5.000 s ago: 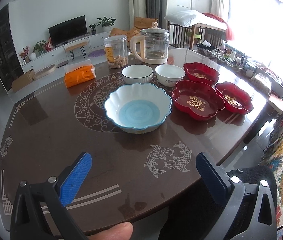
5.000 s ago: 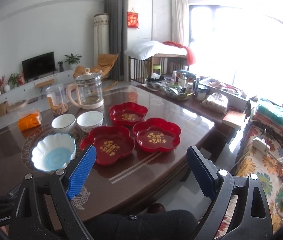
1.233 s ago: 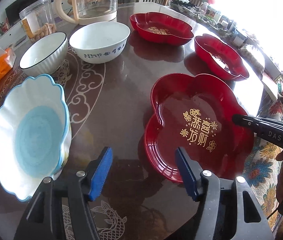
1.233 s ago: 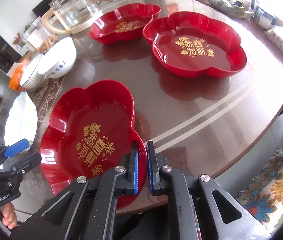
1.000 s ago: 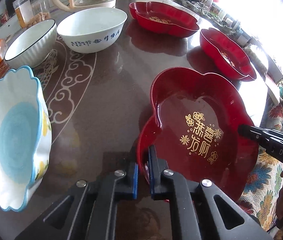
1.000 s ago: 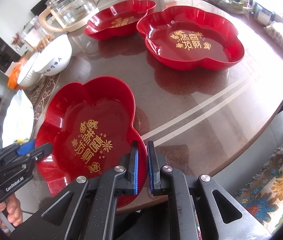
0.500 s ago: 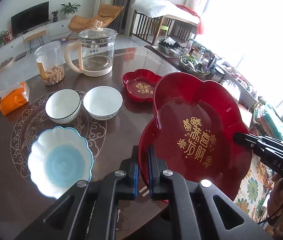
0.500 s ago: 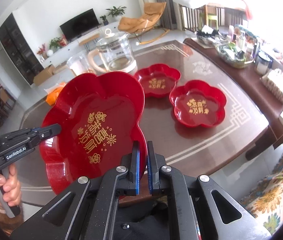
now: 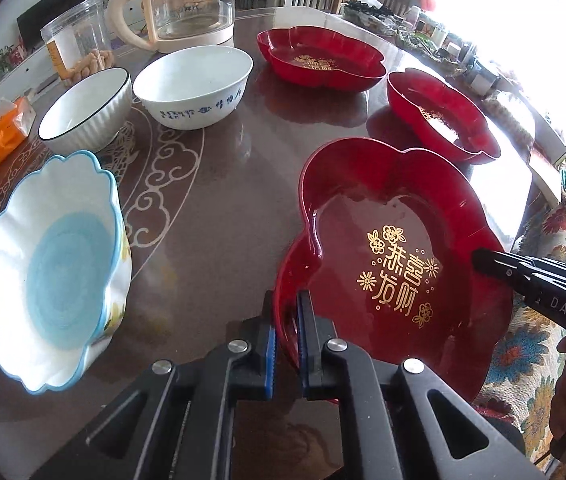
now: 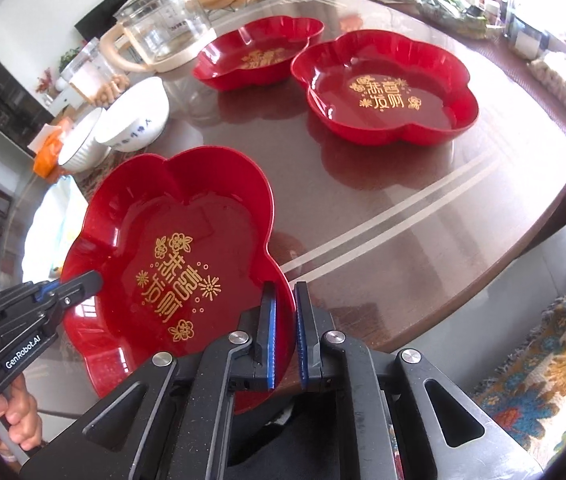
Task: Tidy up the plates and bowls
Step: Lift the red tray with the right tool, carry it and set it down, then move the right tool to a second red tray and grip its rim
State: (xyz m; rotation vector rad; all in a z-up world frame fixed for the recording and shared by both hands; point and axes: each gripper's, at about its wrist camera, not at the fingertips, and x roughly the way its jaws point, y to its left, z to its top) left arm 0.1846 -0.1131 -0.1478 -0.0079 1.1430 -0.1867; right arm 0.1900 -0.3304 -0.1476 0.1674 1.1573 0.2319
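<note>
Both grippers are clamped on the same red flower-shaped plate (image 9: 399, 248), which sits at the near edge of the dark table (image 9: 219, 184): the left gripper (image 9: 285, 334) has its jaws nearly closed on the plate's near-left rim, and the right gripper (image 10: 285, 334) pinches the rim on the opposite side, its blue pads either side of the thin red wall. Whether the plate's base touches the table or hangs just above it cannot be told. In the right wrist view the plate's near lobe reaches over the table's near edge, with the floor and a patterned rug (image 10: 555, 344) below. A second red plate (image 10: 387, 88) lies toward the table's far right edge, and a third red plate (image 10: 259, 54) lies just behind it toward the far edge, their rims near each other. Between the held plate and these two runs a bare stretch of table crossed by pale inlay lines. To the left, the blue-and-white scalloped bowl (image 9: 55, 276) stands near the left edge, apart from the held plate with clear tabletop between. Behind it the ribbed white bowl (image 9: 87, 110) and the white bowl with blue script (image 9: 193, 88) stand side by side, close together. A glass kettle (image 9: 187, 4) and a clear jar (image 9: 77, 46) stand at the far edge
</note>
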